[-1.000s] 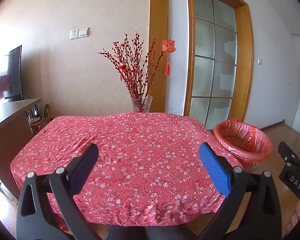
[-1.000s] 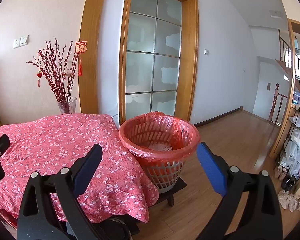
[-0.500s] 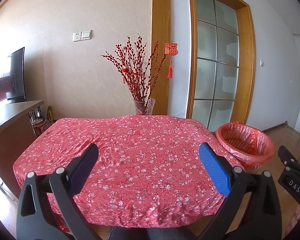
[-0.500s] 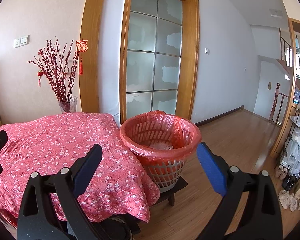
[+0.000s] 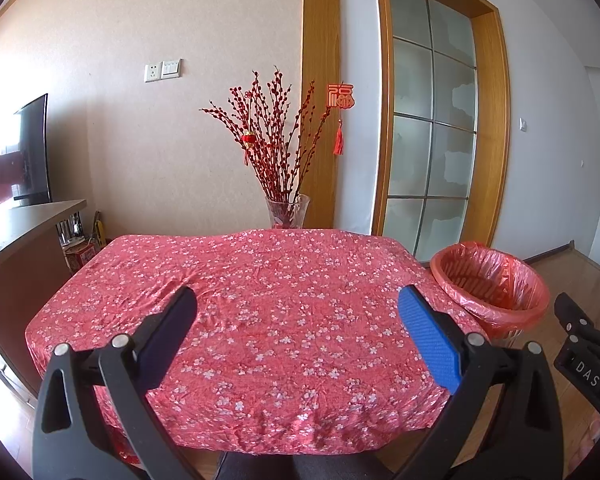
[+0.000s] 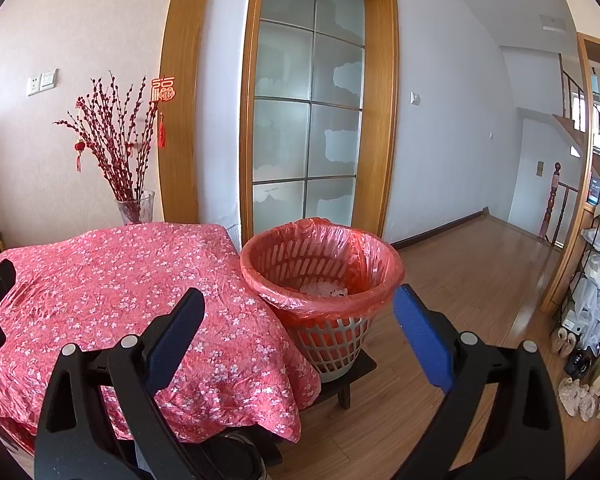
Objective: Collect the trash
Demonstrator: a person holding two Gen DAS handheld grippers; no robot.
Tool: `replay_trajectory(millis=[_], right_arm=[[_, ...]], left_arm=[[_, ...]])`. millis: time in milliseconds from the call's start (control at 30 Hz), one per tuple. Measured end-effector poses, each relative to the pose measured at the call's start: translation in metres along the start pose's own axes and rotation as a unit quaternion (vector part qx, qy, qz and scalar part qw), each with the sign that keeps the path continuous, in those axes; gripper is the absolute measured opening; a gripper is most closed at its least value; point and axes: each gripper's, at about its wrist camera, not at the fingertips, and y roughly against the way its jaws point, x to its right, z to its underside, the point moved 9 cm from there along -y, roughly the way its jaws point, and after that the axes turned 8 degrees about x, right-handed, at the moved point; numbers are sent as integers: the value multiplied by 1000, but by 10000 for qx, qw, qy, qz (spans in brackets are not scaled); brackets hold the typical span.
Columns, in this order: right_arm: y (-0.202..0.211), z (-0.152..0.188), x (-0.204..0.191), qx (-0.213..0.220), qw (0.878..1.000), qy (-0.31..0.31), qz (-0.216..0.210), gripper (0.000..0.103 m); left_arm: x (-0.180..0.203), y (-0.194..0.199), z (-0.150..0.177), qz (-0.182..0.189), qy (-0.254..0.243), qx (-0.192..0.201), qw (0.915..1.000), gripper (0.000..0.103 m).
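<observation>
Red flowered cloth covers the bench [image 5: 280,300], and no trash shows on it. At 3 o'clock stands the lined bin [image 6: 324,276] with pale scraps [image 6: 323,289] inside. Left gripper [image 5: 296,332] and right gripper [image 6: 296,328] gape wide, holding nothing. Collecting seems finished.

I see the red-clothed surface [image 5: 284,304] bare across its width; only the vase [image 5: 287,211] stands at its far edge. The bin [image 6: 320,276] hugs its right corner, mouth unobstructed from above.
</observation>
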Motion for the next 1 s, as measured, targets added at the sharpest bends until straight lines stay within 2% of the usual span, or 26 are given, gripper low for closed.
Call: replay_trajectory(millis=[1000], right_arm=[[-1,4,2,-38,10000,-13,7,95]], left_arm=[[-1,-5,5,2,0,-119,9999,98]])
